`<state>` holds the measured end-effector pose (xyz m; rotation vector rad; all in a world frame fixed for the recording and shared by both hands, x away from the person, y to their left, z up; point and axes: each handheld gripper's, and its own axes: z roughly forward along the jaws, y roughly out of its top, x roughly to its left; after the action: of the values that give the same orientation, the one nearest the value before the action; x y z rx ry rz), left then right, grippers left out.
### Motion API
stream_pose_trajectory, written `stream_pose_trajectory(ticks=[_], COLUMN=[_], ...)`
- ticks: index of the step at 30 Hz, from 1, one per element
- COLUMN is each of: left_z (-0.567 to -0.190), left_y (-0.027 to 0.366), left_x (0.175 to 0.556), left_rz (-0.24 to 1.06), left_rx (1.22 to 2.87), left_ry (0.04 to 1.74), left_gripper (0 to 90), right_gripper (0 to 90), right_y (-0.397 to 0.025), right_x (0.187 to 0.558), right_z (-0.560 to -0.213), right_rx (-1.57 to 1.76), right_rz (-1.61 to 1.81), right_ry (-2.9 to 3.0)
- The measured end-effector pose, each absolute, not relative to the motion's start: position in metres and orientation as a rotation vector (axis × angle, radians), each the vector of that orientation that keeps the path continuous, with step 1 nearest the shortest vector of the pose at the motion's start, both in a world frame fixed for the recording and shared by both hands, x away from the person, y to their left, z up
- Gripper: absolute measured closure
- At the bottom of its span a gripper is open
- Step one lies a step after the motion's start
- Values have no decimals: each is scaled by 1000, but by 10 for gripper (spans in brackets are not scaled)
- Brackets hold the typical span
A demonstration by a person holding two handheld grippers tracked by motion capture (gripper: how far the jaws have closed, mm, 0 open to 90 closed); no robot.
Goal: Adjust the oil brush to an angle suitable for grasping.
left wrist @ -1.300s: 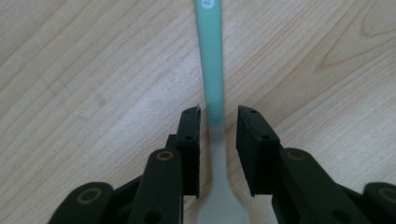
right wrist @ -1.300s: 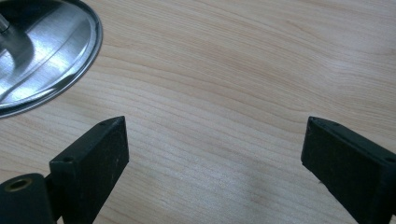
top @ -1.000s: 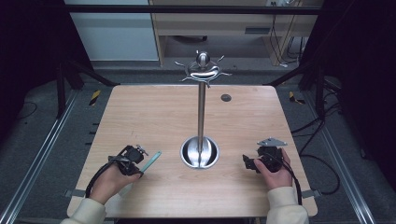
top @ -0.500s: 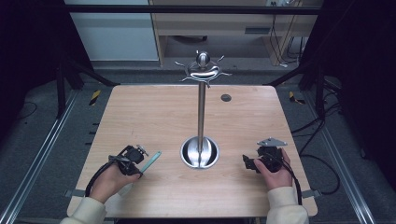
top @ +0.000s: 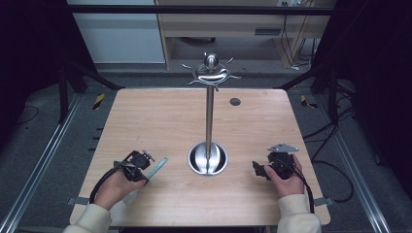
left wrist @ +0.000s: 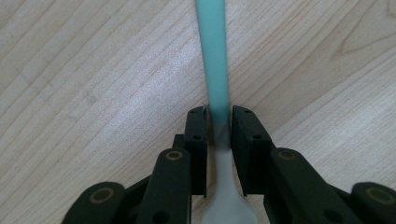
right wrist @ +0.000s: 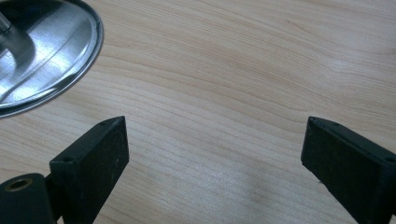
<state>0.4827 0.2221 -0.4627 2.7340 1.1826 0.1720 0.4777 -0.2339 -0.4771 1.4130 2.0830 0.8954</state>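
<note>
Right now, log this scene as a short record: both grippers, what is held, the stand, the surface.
left gripper: shut on the teal-handled utensil, low over the table's near left part
held thing: teal-handled utensil, handle pointing away from the jaws, pale end toward the hand; kind of utensil cannot be told
right gripper: open, jaws wide apart, nothing between them, near the table's right side
metal stand: upright pole on a round shiny base, hooked arms at the top, nothing hanging on them
table: light wood
</note>
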Motion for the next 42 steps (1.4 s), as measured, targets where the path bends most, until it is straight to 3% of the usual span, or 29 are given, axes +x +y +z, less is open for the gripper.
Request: stream_pose_trajectory(ticks=[22,42], left_z=[-462,-410], left_y=[224,234], left_x=[481,469], left_rz=[172,271], left_rx=[2720,2578], left_ry=[1182,1075], left_gripper=[821,822], right_gripper=[82,82], right_y=[-234,-234], right_x=[478,478], right_z=[-477,-477], right_rx=[1416,1407], right_rz=[894,885], right_ry=[2088,2082])
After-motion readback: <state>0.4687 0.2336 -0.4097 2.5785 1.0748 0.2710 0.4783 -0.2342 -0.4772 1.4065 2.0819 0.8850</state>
